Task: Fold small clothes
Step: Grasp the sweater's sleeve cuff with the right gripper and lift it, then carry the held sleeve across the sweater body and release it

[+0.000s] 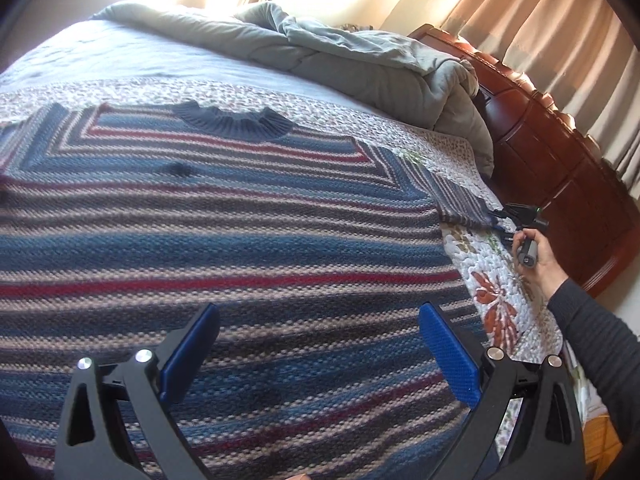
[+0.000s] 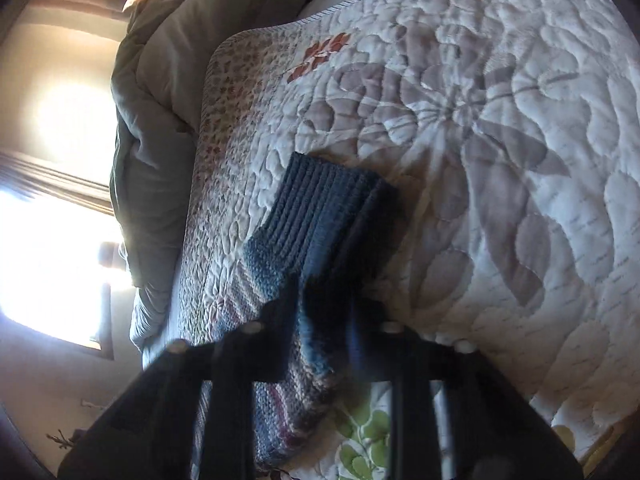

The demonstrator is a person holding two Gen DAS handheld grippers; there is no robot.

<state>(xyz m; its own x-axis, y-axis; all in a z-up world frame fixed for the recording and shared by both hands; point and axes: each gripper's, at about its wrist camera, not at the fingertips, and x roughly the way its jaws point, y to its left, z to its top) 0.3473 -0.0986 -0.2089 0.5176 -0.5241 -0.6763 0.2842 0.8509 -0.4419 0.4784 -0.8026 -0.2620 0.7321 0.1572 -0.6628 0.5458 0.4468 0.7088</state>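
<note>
One striped sweater [image 1: 208, 216] lies spread flat, neckline away from the person, on the floral quilt [image 1: 496, 304] that covers the bed. Its one visible sleeve [image 1: 460, 204] stretches out off the sweater's side, and its ribbed blue cuff [image 2: 320, 208] rests on the quilt.

The right gripper [image 2: 328, 300] is closed on that sleeve just behind the cuff, the knit pinched between its two fingers; the wrist view there is blurred. The right hand [image 1: 540, 260] grasps its handle beside the sweater.

The left gripper [image 1: 320, 344] hangs over the sweater's lower body with its two blue pads [image 1: 448, 356] spread wide apart, gripping nothing; I cannot tell whether they touch the knit.

Beyond the neckline, one grey comforter [image 1: 360, 52] is heaped, with a wooden headboard [image 1: 560, 168] and curtains [image 1: 560, 40] farther out.
</note>
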